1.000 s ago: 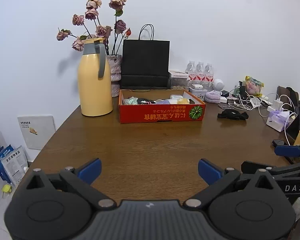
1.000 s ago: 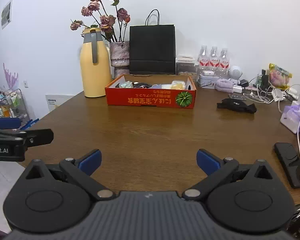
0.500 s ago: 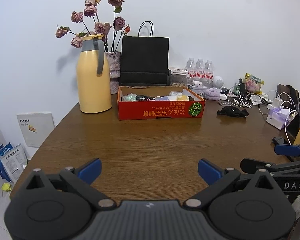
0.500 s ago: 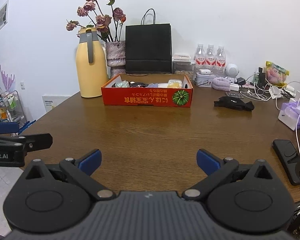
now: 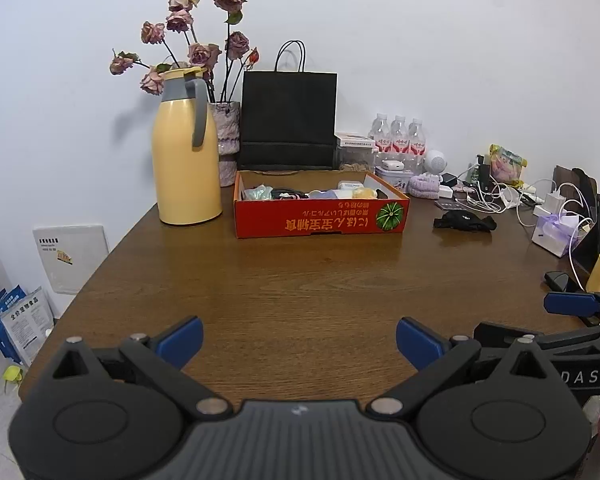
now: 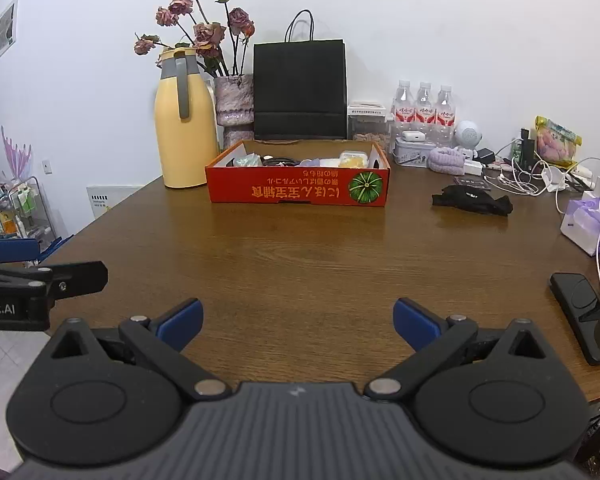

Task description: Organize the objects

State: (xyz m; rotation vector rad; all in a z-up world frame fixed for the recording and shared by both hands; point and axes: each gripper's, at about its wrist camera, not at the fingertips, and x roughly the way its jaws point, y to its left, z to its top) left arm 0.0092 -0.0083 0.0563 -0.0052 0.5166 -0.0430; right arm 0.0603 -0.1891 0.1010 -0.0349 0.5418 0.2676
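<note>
A red cardboard box (image 5: 320,216) (image 6: 298,188) holding several small items stands on the brown table (image 5: 300,280) at the back middle. A black cloth item (image 5: 464,220) (image 6: 472,200) lies to the right of the box. My left gripper (image 5: 298,340) is open and empty over the table's near edge. My right gripper (image 6: 298,322) is open and empty, also near the front edge. Each gripper shows at the side of the other's view.
A yellow thermos jug (image 5: 186,152), a vase of dried roses (image 5: 226,140) and a black paper bag (image 5: 288,120) stand behind the box. Water bottles (image 6: 424,110), cables and chargers (image 6: 532,176), a tissue pack (image 6: 592,224) and a black phone (image 6: 584,316) crowd the right side.
Both grippers have drawn back a little from the table and risen slightly; the box and jug look a bit farther off. Both stay open and empty.
</note>
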